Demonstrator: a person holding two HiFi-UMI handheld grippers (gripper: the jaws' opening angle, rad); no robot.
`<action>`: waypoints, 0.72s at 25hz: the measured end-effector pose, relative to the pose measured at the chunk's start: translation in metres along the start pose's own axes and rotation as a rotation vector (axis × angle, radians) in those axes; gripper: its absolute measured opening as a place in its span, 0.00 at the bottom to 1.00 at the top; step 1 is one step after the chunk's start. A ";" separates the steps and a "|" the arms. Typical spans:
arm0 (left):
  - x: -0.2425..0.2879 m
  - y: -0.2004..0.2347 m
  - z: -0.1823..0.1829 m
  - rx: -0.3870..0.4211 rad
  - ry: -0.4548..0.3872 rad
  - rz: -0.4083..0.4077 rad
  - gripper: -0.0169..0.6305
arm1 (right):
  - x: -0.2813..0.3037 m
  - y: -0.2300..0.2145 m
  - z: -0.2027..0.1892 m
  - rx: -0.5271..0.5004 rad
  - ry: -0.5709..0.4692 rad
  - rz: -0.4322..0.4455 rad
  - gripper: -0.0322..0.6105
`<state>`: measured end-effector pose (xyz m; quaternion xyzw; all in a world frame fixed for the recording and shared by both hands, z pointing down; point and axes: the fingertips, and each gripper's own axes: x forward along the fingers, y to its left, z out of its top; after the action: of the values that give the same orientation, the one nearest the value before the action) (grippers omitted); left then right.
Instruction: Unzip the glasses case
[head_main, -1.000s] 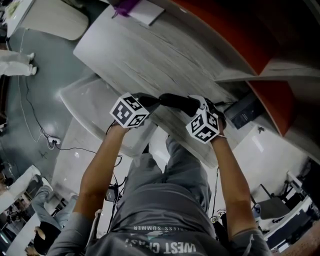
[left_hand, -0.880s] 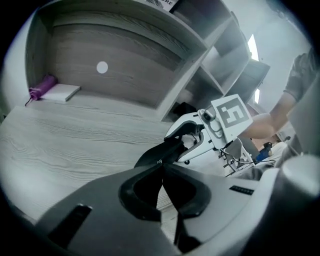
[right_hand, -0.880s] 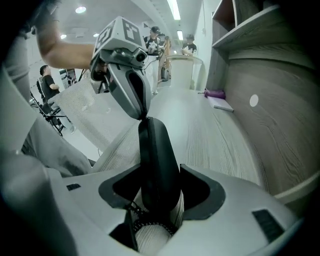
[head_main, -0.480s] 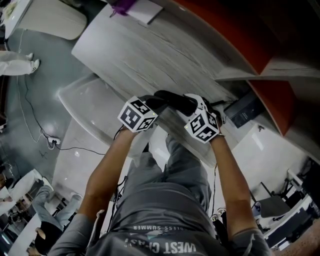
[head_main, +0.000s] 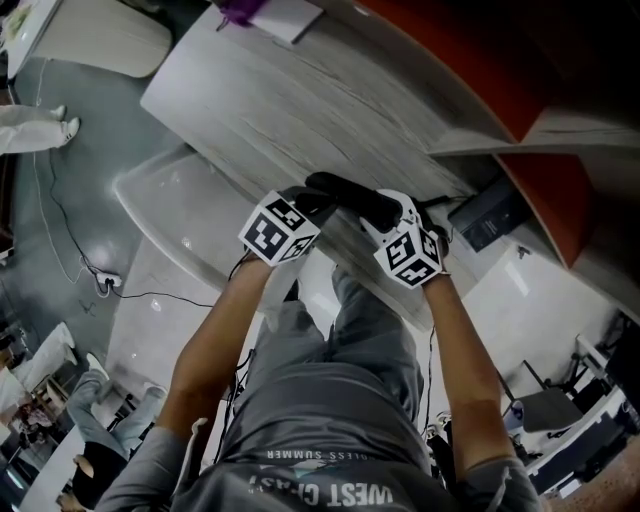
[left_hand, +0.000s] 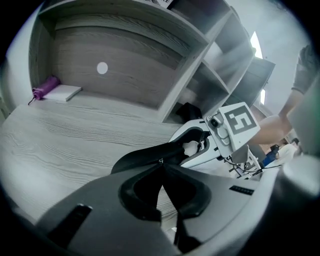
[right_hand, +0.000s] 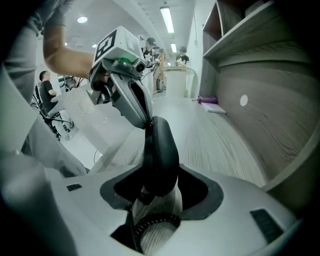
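In the head view the black glasses case (head_main: 345, 196) sits at the near edge of the grey tabletop (head_main: 260, 90); whether it rests there or is lifted cannot be told. The left gripper (head_main: 308, 204) is at its 9 o'clock end and the right gripper (head_main: 386, 213) at its 3 o'clock end. In the left gripper view the fingers are pinched together on a small tab at the case's near tip, probably the zipper pull (left_hand: 160, 161), and the case stretches away toward 1 o'clock. In the right gripper view the fingers stand wide and are closing, with the case's rounded end between them, seemingly pressed on both flanks. The zipper (right_hand: 148, 150) runs up toward 12 o'clock. The case looks light, with a stiff shell and a smooth skin that may slip. The body wants a firm flank hold while only the pull is drawn.
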<state>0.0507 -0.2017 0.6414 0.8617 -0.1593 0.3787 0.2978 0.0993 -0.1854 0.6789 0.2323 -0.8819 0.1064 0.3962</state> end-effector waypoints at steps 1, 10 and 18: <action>0.000 -0.001 0.002 0.006 0.001 0.006 0.03 | 0.000 -0.001 0.001 0.007 0.002 -0.007 0.40; 0.013 -0.015 0.003 0.079 0.040 0.031 0.03 | 0.004 0.001 0.008 0.001 0.038 -0.042 0.39; 0.023 -0.028 0.001 0.173 0.098 0.055 0.03 | 0.002 0.001 0.002 -0.052 0.108 -0.087 0.39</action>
<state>0.0807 -0.1822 0.6468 0.8598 -0.1350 0.4409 0.2193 0.0961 -0.1858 0.6788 0.2538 -0.8509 0.0784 0.4531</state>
